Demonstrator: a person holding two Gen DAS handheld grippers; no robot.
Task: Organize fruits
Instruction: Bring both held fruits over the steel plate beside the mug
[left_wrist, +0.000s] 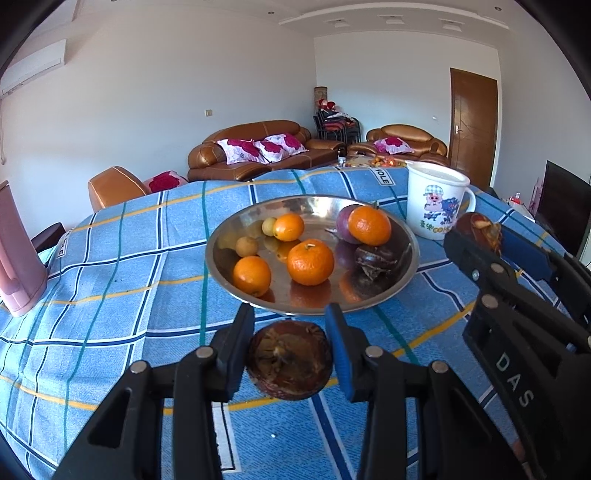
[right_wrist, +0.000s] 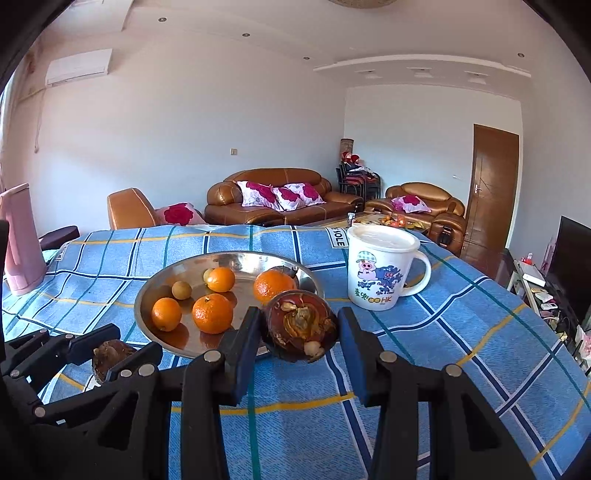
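A steel bowl (left_wrist: 221, 258) stands on the blue checked tablecloth and holds several oranges (left_wrist: 310, 261), small tan fruits, a purple fruit (left_wrist: 345, 221) and a dark mangosteen (left_wrist: 376, 260). My left gripper (left_wrist: 289, 321) is shut on a dark brown mangosteen (left_wrist: 288, 360) just in front of the bowl's near rim. My right gripper (right_wrist: 299, 315) is shut on a second mangosteen (right_wrist: 301, 325), at the bowl's right front edge (right_wrist: 142, 306). Each gripper shows in the other's view: the right gripper (left_wrist: 484, 236) with its fruit (left_wrist: 480, 227), and the left gripper (right_wrist: 123, 347) with its fruit (right_wrist: 109, 354).
A white lidded cartoon mug (right_wrist: 380, 266) stands right of the bowl, close behind the right gripper. A pink jug (left_wrist: 18, 258) stands at the table's left edge. Brown leather sofas (left_wrist: 251, 151) and a door lie beyond the table.
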